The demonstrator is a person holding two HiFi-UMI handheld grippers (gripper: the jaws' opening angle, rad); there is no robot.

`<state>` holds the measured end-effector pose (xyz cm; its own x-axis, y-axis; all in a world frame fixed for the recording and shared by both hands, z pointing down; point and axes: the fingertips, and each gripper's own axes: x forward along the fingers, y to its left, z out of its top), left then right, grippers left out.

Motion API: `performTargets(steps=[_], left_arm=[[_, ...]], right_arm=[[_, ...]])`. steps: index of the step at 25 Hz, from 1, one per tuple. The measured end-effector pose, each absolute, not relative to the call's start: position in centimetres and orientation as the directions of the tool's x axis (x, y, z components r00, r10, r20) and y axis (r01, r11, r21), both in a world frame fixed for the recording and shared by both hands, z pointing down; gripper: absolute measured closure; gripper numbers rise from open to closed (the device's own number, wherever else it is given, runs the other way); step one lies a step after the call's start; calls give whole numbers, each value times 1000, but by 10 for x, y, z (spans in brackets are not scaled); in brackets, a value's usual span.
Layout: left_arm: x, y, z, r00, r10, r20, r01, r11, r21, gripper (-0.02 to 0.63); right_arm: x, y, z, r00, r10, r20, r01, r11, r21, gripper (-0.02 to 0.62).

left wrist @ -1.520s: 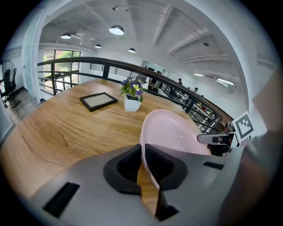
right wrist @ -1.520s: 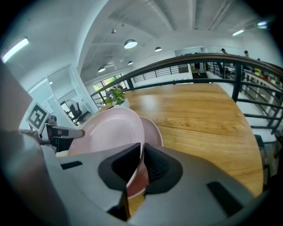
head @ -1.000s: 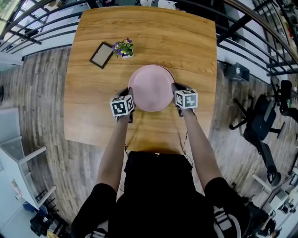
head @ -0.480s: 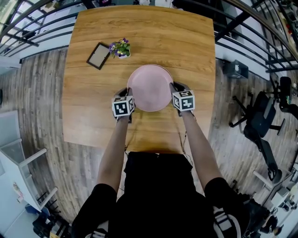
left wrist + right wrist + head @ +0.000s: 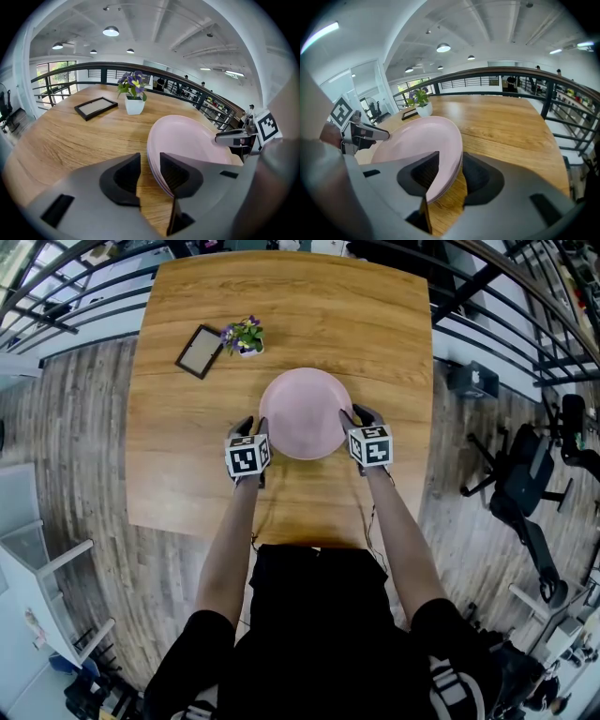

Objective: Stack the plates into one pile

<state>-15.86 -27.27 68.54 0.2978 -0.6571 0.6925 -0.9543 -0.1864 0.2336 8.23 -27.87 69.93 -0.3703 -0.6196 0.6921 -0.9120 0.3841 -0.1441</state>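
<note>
Our left gripper (image 5: 149, 171) and right gripper (image 5: 452, 176) flank the pile of plates (image 5: 305, 413) — jaws just opening, rim slack between them — since, we judge, it sits finished on the table (image 5: 187, 427).

Grey shells on my left gripper (image 5: 149, 169) and right gripper (image 5: 451, 172), black pads (image 5: 123, 176), black-and-white marker cubes (image 5: 247, 455), my black short-sleeved top (image 5: 319, 634), white-striped sleeve (image 5: 452, 692)

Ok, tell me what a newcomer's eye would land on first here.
The pile of pink plates at the table's middle, flanked by the left gripper and right gripper, whose jaws have just been opening with the rim between them. Beyond, leftward, are a potted flower and a picture frame.
</note>
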Motion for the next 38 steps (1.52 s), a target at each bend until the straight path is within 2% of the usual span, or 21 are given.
performTargets(steps=[8, 14, 18, 22, 28, 38], left_arm=[[-163, -261, 680, 295, -675, 677, -955, -184, 233, 477], [-168, -256, 669, 291, -705, 646, -956, -188, 226, 477], [-167, -249, 661, 322, -697, 641, -945, -200, 257, 479], [-169, -241, 654, 335, -698, 633, -941, -212, 264, 482], [-167, -225, 646, 377, -691, 616, -922, -218, 320, 544], [-148, -212, 625, 457, -682, 570, -889, -331, 316, 577]], right_arm=[[82, -269, 694, -353, -638, 684, -919, 373, -127, 416], [91, -263, 680, -327, -693, 643, -933, 342, -106, 490], [93, -252, 675, -316, -701, 640, -940, 325, -107, 586], [92, -239, 675, -317, -695, 645, -941, 317, -120, 588], [83, -214, 670, -332, -694, 639, -939, 307, -154, 588], [81, -177, 662, -329, -707, 626, -942, 294, -164, 588]])
